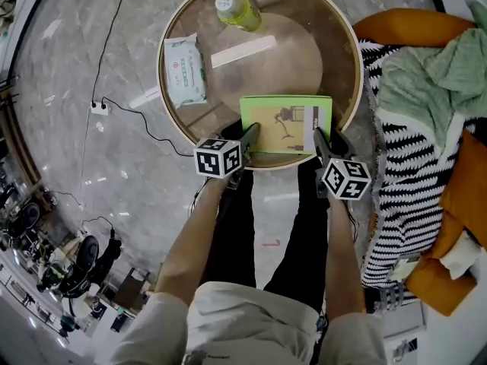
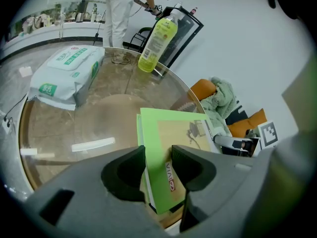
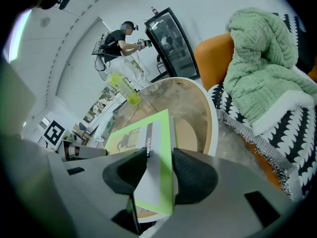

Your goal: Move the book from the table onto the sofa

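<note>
Head view: green book (image 1: 285,124) lies at the near edge of the counter (image 1: 304,44). Left tongs (image 1: 249,134) and right tongs (image 1: 319,139) sit on its two near corners. Sofa (image 1: 399,25) is to the right, under striped throw (image 1: 396,173) and green blanket (image 1: 434,82).

Left gripper view: tongs closed narrow on book corner, pads meeting cover and pages.

Right gripper view: same, clamped on grey-banded corner.

Lift looks next: raise both ends together, keep it level, clear the rim, and aim for a flat patch of throw.
</note>
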The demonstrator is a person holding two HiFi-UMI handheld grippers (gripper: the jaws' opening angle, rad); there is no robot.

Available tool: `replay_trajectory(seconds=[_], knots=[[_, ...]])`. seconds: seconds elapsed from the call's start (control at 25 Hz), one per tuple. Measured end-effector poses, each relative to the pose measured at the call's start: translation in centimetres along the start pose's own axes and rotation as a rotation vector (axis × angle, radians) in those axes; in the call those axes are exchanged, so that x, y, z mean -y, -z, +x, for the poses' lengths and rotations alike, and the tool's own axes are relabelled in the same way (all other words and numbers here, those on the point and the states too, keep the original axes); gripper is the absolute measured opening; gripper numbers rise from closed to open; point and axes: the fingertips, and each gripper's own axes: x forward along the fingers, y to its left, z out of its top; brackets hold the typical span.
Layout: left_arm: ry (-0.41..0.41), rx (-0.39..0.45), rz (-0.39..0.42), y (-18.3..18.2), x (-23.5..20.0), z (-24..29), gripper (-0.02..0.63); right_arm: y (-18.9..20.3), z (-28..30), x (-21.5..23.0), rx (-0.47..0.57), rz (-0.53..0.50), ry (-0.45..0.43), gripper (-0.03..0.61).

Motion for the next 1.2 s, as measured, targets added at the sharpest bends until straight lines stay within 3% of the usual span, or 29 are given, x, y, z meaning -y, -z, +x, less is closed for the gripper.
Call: replay_trajectory(seconds=[0.24,0.48,0.76,1.0,1.2], knots=[[0.019,0.025,0.082,-2.4,1.6,-1.5,0.175,-1.2,-2.4,-1.2,0.08,0.004,0.069,0.166],[0.055,0.083,0.186,-5.9,5.9,-5.5,0.175,-4.4,-7.9,-3.3,0.202,0.025,0.133,0.164],[0.119,0.114,0.298,-9.6,12.6,-12.6,0.175,-7.9,-17.6,-7.4,0.357,0.065,0.246,0.163],[0.22,0.177,0.484,-13.5,19.9,-18.0,0.175,-10.3,-26.1,-10.2,0.512,0.169,0.325,0.163],[0.318,0.181,0.599,-14.0,26.5,-20.1,0.175,-10.2,-33.0,-10.5,0.638,0.232,0.435,0.163]])
